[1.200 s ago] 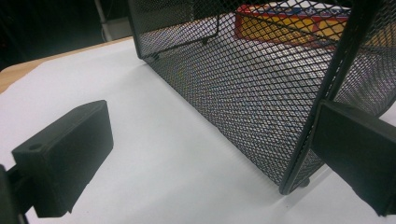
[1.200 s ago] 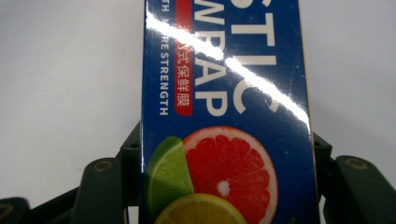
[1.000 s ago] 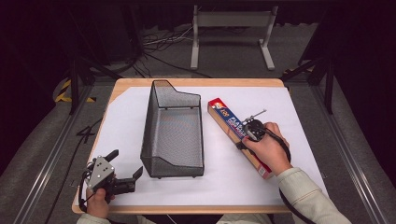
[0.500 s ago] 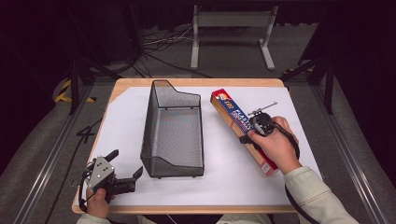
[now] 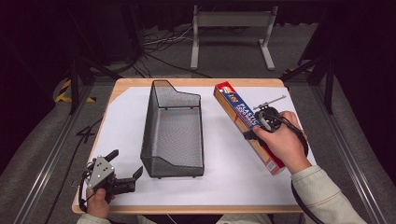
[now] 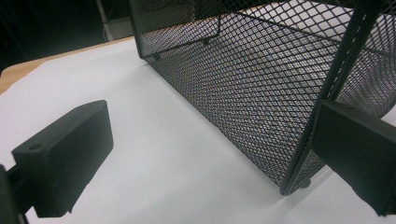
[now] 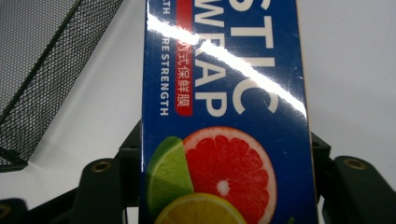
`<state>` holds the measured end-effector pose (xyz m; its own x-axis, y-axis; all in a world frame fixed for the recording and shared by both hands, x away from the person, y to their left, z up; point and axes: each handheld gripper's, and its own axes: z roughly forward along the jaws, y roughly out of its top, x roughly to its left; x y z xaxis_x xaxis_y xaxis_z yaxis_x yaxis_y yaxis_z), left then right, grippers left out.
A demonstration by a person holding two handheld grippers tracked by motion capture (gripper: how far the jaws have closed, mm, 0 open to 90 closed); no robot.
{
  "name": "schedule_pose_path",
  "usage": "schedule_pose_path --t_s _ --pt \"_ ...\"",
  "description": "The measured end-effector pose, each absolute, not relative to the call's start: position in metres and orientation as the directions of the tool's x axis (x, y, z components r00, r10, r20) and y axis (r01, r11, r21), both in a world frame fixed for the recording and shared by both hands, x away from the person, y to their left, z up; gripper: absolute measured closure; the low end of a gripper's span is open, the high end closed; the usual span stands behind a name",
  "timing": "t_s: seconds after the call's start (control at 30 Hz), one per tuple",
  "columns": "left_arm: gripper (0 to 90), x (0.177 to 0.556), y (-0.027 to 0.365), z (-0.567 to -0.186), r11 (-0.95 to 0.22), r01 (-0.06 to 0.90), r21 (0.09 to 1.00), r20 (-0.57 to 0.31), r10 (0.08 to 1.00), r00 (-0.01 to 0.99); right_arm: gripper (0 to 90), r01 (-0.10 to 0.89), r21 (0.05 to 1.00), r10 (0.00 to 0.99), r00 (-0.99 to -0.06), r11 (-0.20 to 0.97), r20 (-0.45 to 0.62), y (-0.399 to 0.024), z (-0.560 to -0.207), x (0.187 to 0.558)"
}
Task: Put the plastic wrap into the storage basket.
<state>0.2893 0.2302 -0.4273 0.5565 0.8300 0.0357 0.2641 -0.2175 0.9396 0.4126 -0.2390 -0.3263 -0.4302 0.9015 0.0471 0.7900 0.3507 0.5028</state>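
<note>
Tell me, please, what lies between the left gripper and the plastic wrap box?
The black mesh basket stands between the left gripper and the plastic wrap box, which the right gripper holds. The high view shows this.

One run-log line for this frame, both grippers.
right gripper: shut on plastic wrap box, box raised at an angle beside wire mesh basket | left gripper: open, holding nothing, resting on table by basket's near corner
</note>
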Motion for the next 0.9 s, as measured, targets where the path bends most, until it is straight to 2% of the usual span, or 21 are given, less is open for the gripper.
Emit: schedule_pose_path --t_s 0.77,0.9 --pt "0.1 0.29 0.23 -0.427 -0.221 0.263 0.939 0.039 0.83 0.557 39.7 0.794 0.5 0.89 -0.447 0.345 0.095 -0.223 -0.299 0.396" --pt "0.1 0.29 0.231 -0.428 -0.22 0.266 0.939 0.037 0.83 0.556 39.7 0.801 0.496 0.878 -0.456 0.334 0.144 -0.213 -0.298 0.395"
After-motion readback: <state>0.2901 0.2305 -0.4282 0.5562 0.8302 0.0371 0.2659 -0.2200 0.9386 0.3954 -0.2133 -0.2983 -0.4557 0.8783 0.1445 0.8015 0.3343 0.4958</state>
